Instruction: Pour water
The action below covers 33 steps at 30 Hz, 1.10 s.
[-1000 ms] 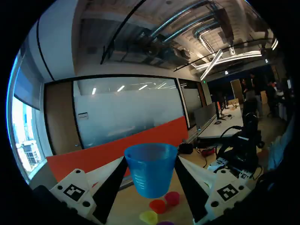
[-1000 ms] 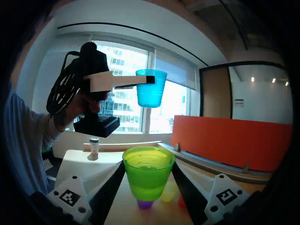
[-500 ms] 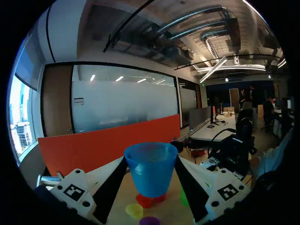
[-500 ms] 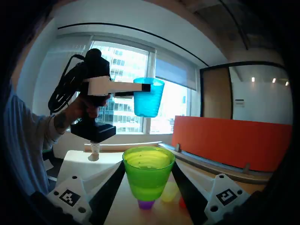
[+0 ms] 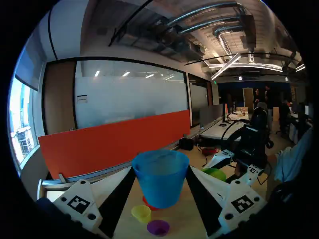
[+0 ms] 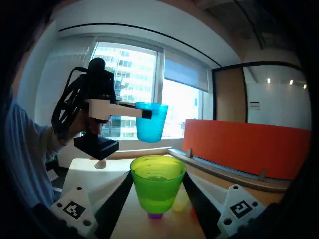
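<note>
My left gripper (image 5: 160, 184) is shut on a translucent blue cup (image 5: 160, 181), held upright above the wooden table (image 5: 187, 221). The right gripper view shows that same blue cup (image 6: 150, 121) and left gripper (image 6: 131, 112) up and to the left, gripped by a hand (image 6: 85, 123). My right gripper (image 6: 158, 187) is shut on a green cup (image 6: 158, 183) holding liquid, upright and below the blue cup. In the left gripper view the green cup (image 5: 214, 173) shows at right, between the right gripper's white fingers (image 5: 223, 157).
Small yellow (image 5: 141, 212), purple (image 5: 158, 228) and red (image 5: 148, 205) cups sit on the table beneath the blue cup. An orange partition (image 5: 111, 143) runs along the table's far edge. A small jar base (image 6: 99, 164) stands on a white surface by the window.
The left gripper with the blue cup has come down and nearer to the green cup. The green cup has stayed almost still.
</note>
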{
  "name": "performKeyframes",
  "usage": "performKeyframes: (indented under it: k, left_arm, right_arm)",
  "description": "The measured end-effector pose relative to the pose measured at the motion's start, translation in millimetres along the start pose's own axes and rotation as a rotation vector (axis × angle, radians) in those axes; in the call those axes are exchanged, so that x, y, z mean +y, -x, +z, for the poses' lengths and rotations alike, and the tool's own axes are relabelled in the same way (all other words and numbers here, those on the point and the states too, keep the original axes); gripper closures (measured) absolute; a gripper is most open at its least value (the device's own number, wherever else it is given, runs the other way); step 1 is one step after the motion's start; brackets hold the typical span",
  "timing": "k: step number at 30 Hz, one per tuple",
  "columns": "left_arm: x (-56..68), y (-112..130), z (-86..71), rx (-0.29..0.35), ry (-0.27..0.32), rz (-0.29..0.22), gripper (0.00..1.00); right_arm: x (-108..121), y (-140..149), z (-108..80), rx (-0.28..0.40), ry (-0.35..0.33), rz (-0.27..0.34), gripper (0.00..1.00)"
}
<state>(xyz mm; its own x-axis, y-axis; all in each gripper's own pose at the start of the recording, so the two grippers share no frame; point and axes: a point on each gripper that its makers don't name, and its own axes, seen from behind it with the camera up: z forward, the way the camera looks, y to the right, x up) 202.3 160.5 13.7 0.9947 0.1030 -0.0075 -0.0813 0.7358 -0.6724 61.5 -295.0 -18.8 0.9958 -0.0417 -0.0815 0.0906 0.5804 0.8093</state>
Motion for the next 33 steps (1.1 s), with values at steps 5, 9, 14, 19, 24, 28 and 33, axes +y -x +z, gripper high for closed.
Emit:
performKeyframes:
  k: [5,9,14,19,24,28,33]
  left_arm:
    - [-1.3,17.3,-2.6,-0.018,-0.001,-0.007,0.13]
    - [-1.3,31.6,-5.0,-0.029,-0.006,-0.013,0.13]
    - [0.4,54.3,-8.5,-0.055,-0.007,-0.021,0.13]
    - [3.9,72.8,-10.5,-0.066,-0.011,-0.007,0.13]
    - [9.1,86.9,-13.3,-0.071,-0.008,-0.002,0.13]
    - [14.6,96.7,-14.4,-0.078,0.001,-0.005,0.13]
    - [21.0,108.4,-14.6,-0.091,0.009,0.004,0.13]
  right_arm:
    - [0.5,4.0,-3.3,-0.021,-0.002,0.002,0.1]
    - [3.5,9.1,-7.4,-0.041,0.005,0.006,0.1]
    - [11.4,14.5,-15.4,-0.063,0.026,0.017,0.1]
    - [17.8,15.5,-25.7,-0.074,0.046,0.028,0.1]
    - [23.9,16.2,-35.8,-0.083,0.064,0.03,0.1]
    - [28.8,17.5,-43.0,-0.095,0.077,0.028,0.1]
    - [32.8,22.2,-50.1,-0.111,0.086,0.03,0.1]
